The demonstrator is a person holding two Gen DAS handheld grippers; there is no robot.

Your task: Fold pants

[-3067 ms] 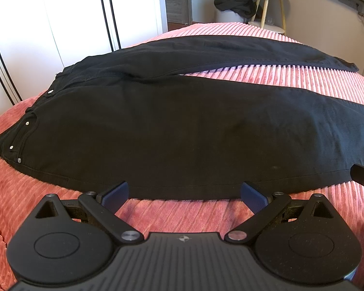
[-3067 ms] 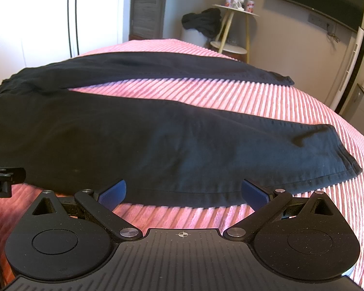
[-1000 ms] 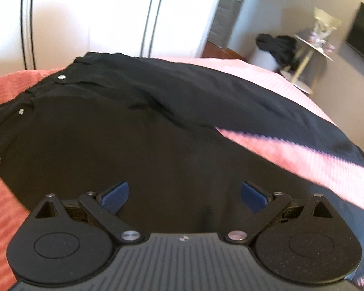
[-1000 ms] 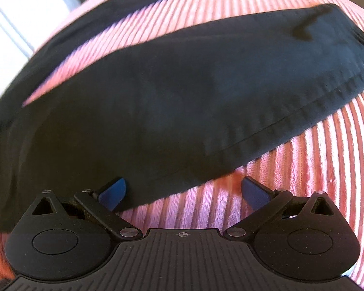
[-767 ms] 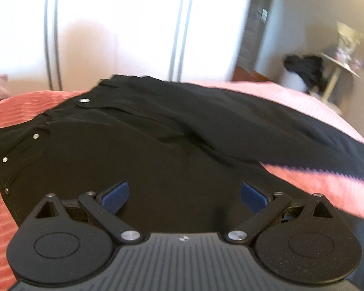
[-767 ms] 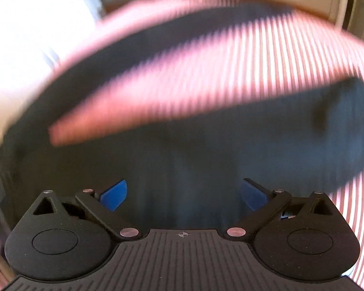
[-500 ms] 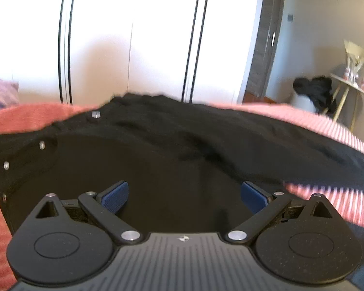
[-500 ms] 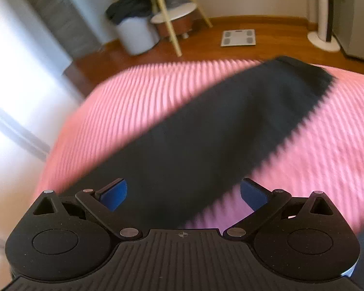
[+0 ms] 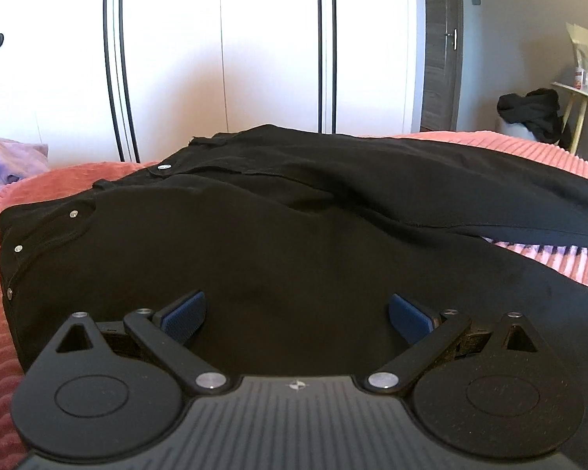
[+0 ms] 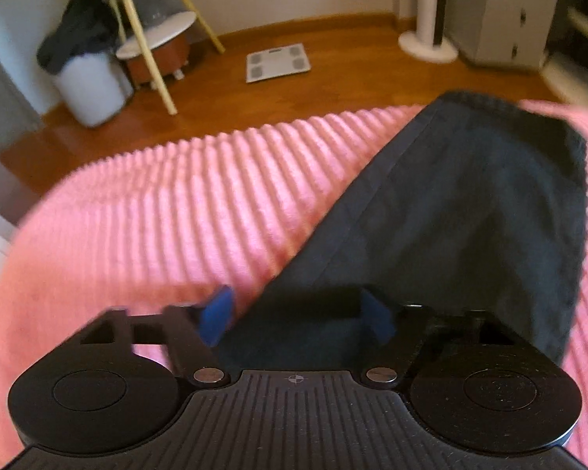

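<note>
Pants: we see the black pants (image 9: 294, 235) spread flat on the pink ribbed bedspread (image 10: 176, 203), waistband and metal studs (image 9: 73, 214) toward the left in our left wrist view, the two legs running off to the right.
Far leg: in our right wrist view its hem end (image 10: 509, 149) lies on the bedspread near the foot of the bed, pointing toward the wooden floor (image 10: 333, 78).
Left gripper: our left gripper (image 9: 296, 313) is over the hip area of the pants, its blue fingertips (image 9: 184, 311) spread wide apart with nothing between them but the cloth below.
Right gripper: our right gripper (image 10: 294, 315) sits at the leg's edge, fingertips (image 10: 215, 319) apart; the left one is over the bedspread, the right over the cloth. The view is blurred, so we cannot tell whether cloth is pinched.
Room: white wardrobe doors (image 9: 223, 58) behind the bed; a bathroom scale (image 10: 277, 62) on the floor.
</note>
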